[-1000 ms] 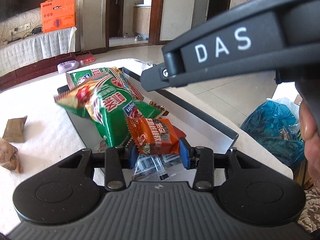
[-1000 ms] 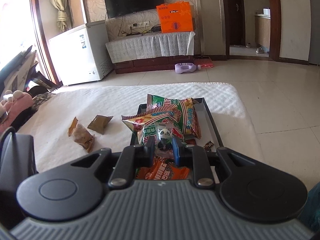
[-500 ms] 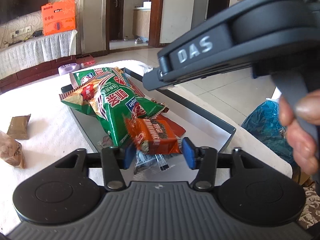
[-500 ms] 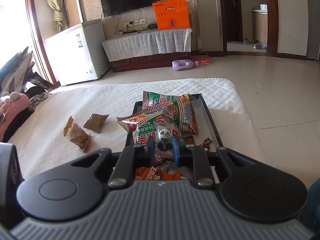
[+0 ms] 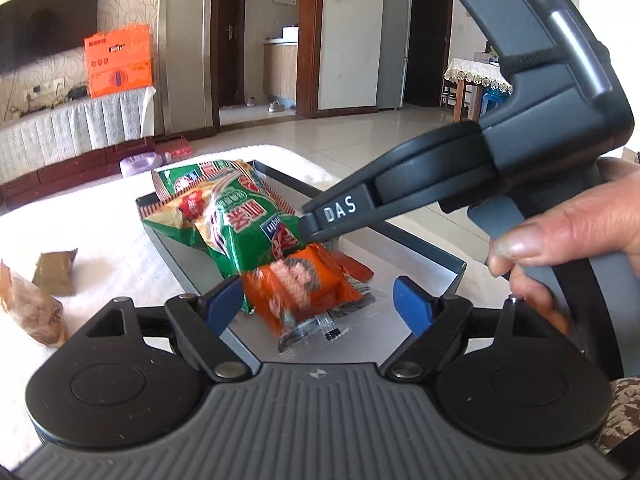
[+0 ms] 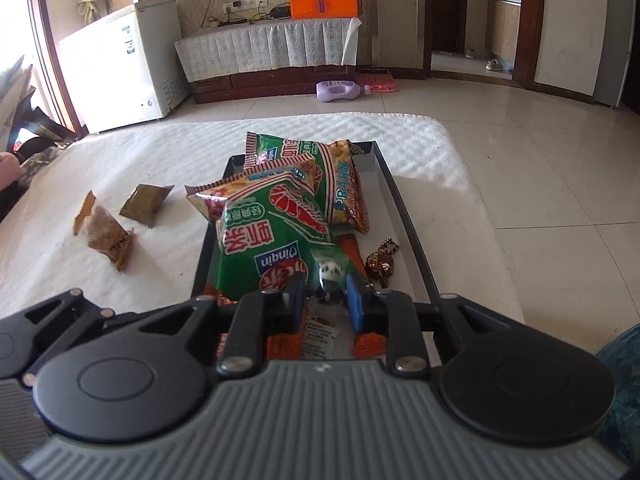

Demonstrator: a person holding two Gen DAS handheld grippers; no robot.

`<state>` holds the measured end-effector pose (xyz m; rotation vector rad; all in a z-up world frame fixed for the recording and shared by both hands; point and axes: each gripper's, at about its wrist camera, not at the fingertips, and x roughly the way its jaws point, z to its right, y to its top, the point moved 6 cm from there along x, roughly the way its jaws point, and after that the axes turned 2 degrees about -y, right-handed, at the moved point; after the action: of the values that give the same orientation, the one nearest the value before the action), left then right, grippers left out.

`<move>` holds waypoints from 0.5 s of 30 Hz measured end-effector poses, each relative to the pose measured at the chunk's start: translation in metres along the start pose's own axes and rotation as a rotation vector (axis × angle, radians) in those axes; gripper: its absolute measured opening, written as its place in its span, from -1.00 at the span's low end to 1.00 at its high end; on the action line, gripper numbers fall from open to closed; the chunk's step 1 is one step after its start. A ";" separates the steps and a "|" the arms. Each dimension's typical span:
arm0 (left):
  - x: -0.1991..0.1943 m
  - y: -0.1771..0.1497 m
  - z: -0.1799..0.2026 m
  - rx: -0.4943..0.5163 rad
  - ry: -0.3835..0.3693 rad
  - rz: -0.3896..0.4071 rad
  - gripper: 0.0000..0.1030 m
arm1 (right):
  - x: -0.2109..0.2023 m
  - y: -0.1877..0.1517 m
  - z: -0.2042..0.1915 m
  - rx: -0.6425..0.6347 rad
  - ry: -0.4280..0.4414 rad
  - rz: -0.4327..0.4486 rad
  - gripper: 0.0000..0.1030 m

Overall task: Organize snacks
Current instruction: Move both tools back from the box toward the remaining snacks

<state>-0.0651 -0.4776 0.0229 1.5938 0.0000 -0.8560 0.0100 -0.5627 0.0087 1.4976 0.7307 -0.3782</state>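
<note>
A dark tray (image 5: 416, 242) (image 6: 404, 216) on the white cloth holds two green prawn-cracker bags (image 5: 240, 220) (image 6: 276, 220), an orange snack packet (image 5: 304, 284) (image 6: 320, 336) and a brown wrapped candy (image 6: 380, 262). My left gripper (image 5: 320, 300) is open, with the orange packet lying loose between its blue pads (image 5: 412, 300). My right gripper (image 6: 324, 292) is shut on a small panda-print packet (image 6: 330, 274) just above the tray's near end. In the left wrist view its body (image 5: 500, 168) reaches over the tray.
Two loose snacks lie on the cloth left of the tray: a brown square packet (image 6: 146, 200) (image 5: 56, 272) and a clear-wrapped pastry (image 6: 104, 232) (image 5: 32, 308). A blue bag (image 6: 620, 384) sits at the right, past the table edge.
My left gripper opened and let go of the orange packet, which now lies in the tray. My right gripper, still holding the panda packet, moved lower over the tray.
</note>
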 end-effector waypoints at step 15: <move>-0.067 -0.009 -0.089 -0.003 0.388 0.053 0.69 | -0.037 0.024 -0.002 0.022 -0.014 0.200 -0.07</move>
<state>-0.0718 -0.3683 0.0464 1.7273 0.2331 -0.4952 -0.0024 -0.5669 0.0507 1.5713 0.5615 -0.2454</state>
